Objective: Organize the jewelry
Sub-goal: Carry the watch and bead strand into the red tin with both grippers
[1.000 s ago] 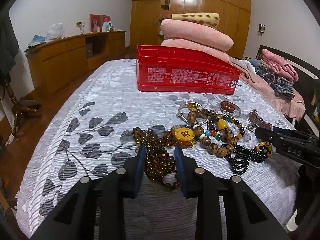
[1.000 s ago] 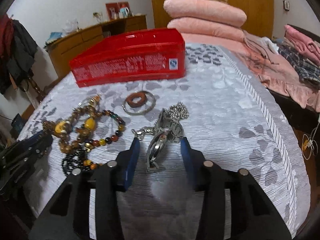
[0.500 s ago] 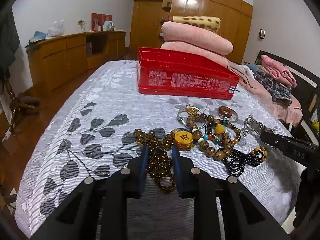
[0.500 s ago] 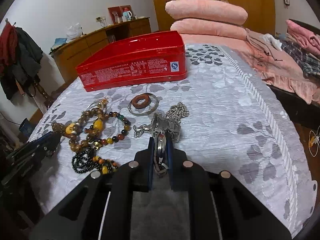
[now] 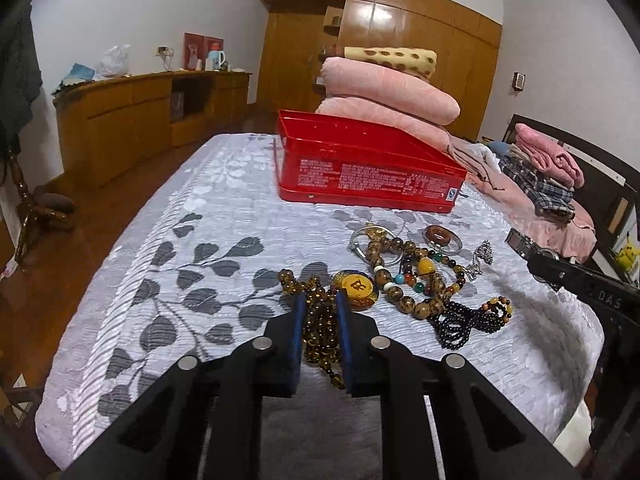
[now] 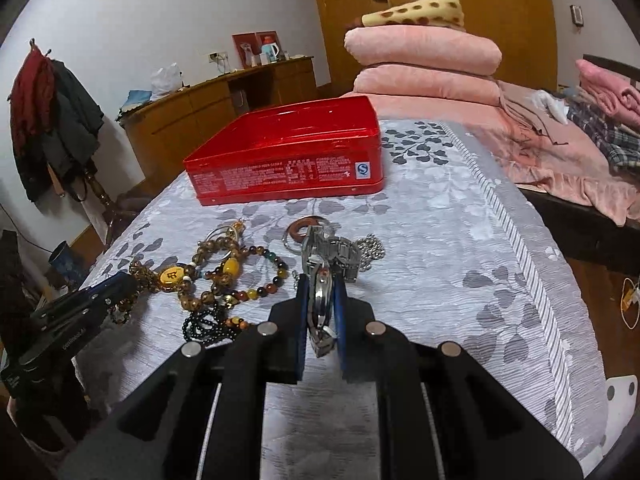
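My left gripper is shut on a brown bead necklace whose far end lies on the bed by a round amber pendant. My right gripper is shut on a silver metal watch and holds it above the cover; it also shows in the left wrist view. Beaded bracelets, black beads, a brown ring in a silver bangle and a silver chain lie between the grippers. An open red tin stands beyond them.
The bed has a grey leaf-patterned cover. Folded pink blankets are stacked behind the tin. Clothes lie on the right. A wooden sideboard stands at the left wall. A coat stand is at far left.
Both grippers have closed: the left on the brown bead necklace, the right on the silver watch. Both have risen, and the watch is lifted off the cover.
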`<state>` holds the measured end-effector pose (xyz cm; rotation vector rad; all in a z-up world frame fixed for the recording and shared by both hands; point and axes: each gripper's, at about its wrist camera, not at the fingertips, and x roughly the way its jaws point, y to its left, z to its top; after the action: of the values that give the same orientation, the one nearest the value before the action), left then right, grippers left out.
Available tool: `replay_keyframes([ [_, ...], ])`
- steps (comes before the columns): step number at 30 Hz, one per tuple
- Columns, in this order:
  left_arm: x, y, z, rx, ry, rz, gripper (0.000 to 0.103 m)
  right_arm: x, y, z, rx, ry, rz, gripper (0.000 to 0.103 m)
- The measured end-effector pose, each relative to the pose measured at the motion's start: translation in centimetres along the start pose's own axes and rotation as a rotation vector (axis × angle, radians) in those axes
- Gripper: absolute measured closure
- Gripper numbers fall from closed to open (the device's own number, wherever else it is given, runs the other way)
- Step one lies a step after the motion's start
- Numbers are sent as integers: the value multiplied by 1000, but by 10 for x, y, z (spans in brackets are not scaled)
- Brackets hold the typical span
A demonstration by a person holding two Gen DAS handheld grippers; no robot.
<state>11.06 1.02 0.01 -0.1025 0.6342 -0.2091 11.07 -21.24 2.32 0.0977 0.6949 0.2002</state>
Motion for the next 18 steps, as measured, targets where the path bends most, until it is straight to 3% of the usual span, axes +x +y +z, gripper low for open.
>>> replay_keyframes([
  [11, -19, 7, 17, -14, -97, 1, 88, 1, 6, 4, -13, -13, 14, 92],
  [18, -20, 0, 41, -7, -165, -9, 88, 2, 8, 24, -17, -51, 13, 92],
])
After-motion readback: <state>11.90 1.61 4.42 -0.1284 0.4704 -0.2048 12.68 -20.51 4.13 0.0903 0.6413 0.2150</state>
